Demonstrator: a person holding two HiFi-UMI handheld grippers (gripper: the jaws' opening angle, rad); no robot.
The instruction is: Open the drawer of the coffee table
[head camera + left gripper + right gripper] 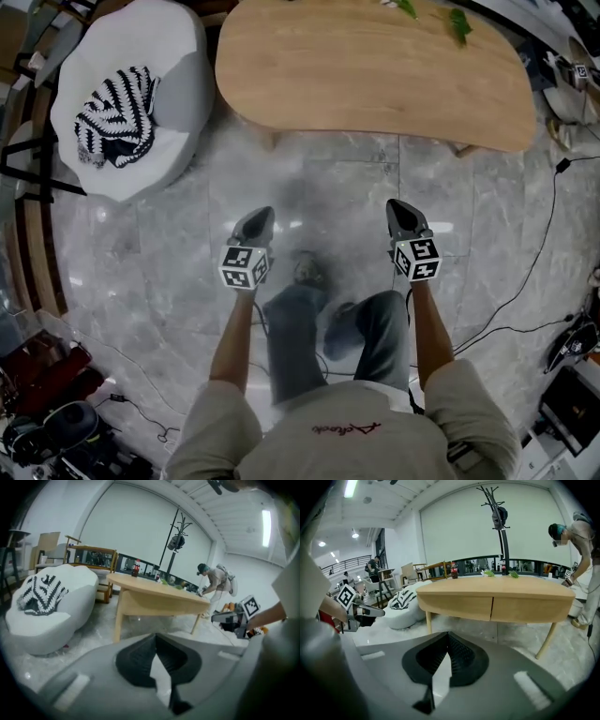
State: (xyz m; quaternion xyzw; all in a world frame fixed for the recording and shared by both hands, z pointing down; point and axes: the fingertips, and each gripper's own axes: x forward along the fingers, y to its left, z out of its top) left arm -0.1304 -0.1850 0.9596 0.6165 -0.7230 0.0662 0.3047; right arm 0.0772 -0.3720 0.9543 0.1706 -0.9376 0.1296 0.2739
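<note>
Closed and empty, the left gripper [262, 214] and right gripper [395, 205] hover off the near edge of the pale oval wooden coffee table [375, 70], whose top hides its drawer fronts [459, 607] from overhead.

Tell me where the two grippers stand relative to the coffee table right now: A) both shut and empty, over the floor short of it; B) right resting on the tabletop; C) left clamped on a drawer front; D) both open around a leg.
A: the left gripper and right gripper hang over the floor short of the coffee table, jaws together on nothing.
</note>
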